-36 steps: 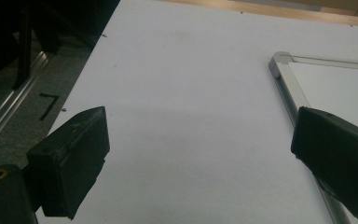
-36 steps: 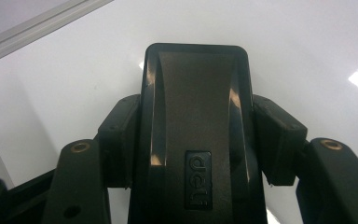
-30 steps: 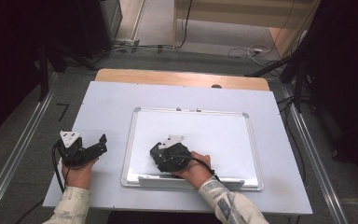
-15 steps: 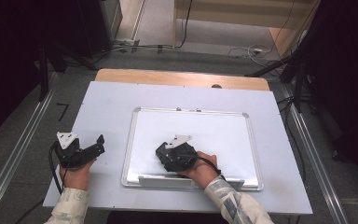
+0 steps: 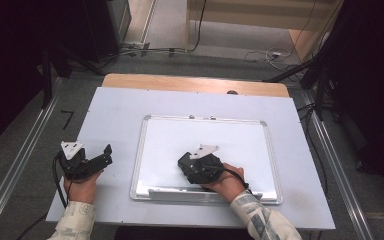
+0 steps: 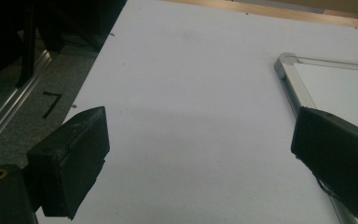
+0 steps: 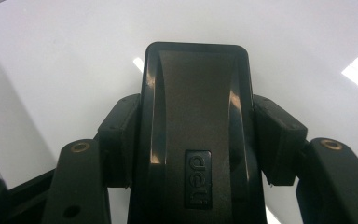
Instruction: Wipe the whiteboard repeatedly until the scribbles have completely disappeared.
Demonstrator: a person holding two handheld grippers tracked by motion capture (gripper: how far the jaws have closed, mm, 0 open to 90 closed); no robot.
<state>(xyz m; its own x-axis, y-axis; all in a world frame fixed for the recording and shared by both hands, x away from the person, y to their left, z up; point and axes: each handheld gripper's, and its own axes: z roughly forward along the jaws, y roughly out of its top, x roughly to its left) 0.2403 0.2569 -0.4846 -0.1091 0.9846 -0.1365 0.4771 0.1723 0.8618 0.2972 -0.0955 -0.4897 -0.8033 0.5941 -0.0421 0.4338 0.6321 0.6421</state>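
A white whiteboard [image 5: 205, 132] with a metal frame lies on the pale table [image 5: 115, 107]. My right gripper [image 5: 189, 166] rests on the board's lower middle, shut on a black eraser [image 7: 196, 126] with a raised logo; its jaws press on both long sides, and the eraser lies flat on the white surface. My left gripper [image 5: 105, 155] stands open over bare table left of the board, nothing between its fingers [image 6: 72, 158]. The board's near-left corner [image 6: 286, 67] lies just ahead of the left gripper, beside its right jaw.
A wooden strip [image 5: 190, 84] runs along the table's far edge. Metal rails [image 5: 25, 150] flank the table on both sides, and cables [image 5: 275, 52] lie on the floor beyond. A marker tray [image 5: 205, 194] lines the board's near edge.
My right gripper has slid a little to the right across the board with the eraser. The left gripper has drifted slightly left and stays open.
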